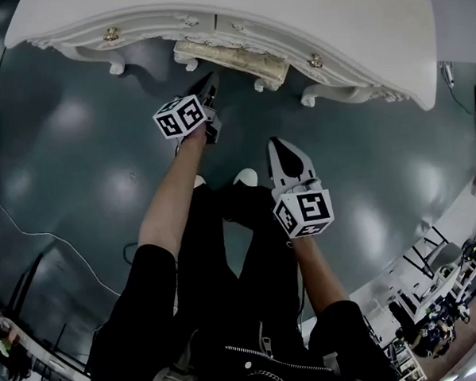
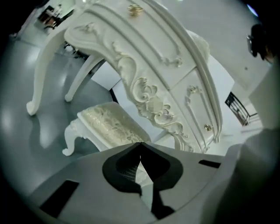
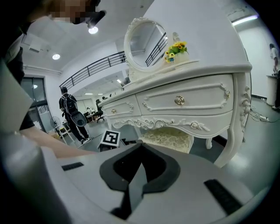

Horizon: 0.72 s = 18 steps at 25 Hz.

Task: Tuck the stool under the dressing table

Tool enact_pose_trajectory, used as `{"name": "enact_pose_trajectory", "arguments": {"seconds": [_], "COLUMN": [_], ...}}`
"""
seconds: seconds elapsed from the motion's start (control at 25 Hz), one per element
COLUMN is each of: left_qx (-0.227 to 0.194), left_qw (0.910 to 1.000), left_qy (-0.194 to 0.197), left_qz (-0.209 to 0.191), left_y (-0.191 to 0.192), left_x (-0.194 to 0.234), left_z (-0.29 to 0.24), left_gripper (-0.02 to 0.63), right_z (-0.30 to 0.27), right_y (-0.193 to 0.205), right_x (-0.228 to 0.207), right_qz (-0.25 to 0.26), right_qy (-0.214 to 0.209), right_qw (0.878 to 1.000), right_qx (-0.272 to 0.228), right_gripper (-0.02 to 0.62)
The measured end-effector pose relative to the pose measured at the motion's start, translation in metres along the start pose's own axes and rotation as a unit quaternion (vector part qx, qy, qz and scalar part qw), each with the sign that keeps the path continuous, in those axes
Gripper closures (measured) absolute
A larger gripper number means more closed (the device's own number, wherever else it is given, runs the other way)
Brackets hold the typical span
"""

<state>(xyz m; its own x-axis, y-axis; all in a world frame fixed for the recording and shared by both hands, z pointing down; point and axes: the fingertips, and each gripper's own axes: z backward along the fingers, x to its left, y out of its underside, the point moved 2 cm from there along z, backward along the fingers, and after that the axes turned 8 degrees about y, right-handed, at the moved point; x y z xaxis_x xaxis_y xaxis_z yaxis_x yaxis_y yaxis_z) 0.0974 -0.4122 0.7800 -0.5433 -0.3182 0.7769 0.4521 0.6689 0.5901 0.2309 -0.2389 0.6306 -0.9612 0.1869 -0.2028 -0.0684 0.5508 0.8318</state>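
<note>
The white dressing table (image 1: 357, 28) spans the top of the head view. The cream-cushioned stool (image 1: 233, 58) sits under its middle, with the front edge and white legs showing. My left gripper (image 1: 211, 79) hangs just in front of the stool, shut and holding nothing. My right gripper (image 1: 274, 142) is farther back and to the right, also shut and empty. In the left gripper view, which is rolled sideways, the stool (image 2: 109, 126) lies beyond the closed tips (image 2: 140, 144), below the carved table front (image 2: 148, 96). The right gripper view shows the stool (image 3: 168, 138) beneath the drawers (image 3: 183, 100).
A round mirror (image 3: 144, 43) and yellow flowers (image 3: 177, 47) stand on the tabletop. The left gripper's marker cube (image 3: 110, 138) shows at left. A person (image 3: 70, 111) walks in the background. A cable (image 1: 33, 236) runs over the dark floor. My own legs and shoes (image 1: 245, 177) are below.
</note>
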Motion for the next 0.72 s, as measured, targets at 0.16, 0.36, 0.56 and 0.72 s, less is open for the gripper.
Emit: {"name": "enact_pose_trajectory", "arguments": {"seconds": [0.16, 0.36, 0.56, 0.72], "left_qx": [0.039, 0.087, 0.116, 0.136], "left_qw": [0.9954, 0.9809, 0.9678, 0.9564], "left_qy": [-0.02, -0.032, -0.035, -0.024], "left_qz": [-0.086, -0.171, -0.221, -0.257], "left_y": [-0.021, -0.052, -0.078, -0.103], "left_x": [-0.034, -0.088, -0.135, -0.179], "left_z": [0.034, 0.081, 0.112, 0.142], "left_gripper": [0.584, 0.584, 0.585, 0.586], "right_z": [0.022, 0.052, 0.074, 0.092], "right_y": [-0.027, -0.07, -0.102, -0.129], "right_x": [0.016, 0.039, 0.053, 0.069], "right_qz": [0.009, 0.014, 0.014, 0.013], "right_qy": [0.005, 0.011, 0.019, 0.024], "right_qw": [1.0, 1.0, 1.0, 1.0], "right_qx": [0.008, 0.006, 0.008, 0.001], "right_gripper": [0.589, 0.589, 0.589, 0.589]}}
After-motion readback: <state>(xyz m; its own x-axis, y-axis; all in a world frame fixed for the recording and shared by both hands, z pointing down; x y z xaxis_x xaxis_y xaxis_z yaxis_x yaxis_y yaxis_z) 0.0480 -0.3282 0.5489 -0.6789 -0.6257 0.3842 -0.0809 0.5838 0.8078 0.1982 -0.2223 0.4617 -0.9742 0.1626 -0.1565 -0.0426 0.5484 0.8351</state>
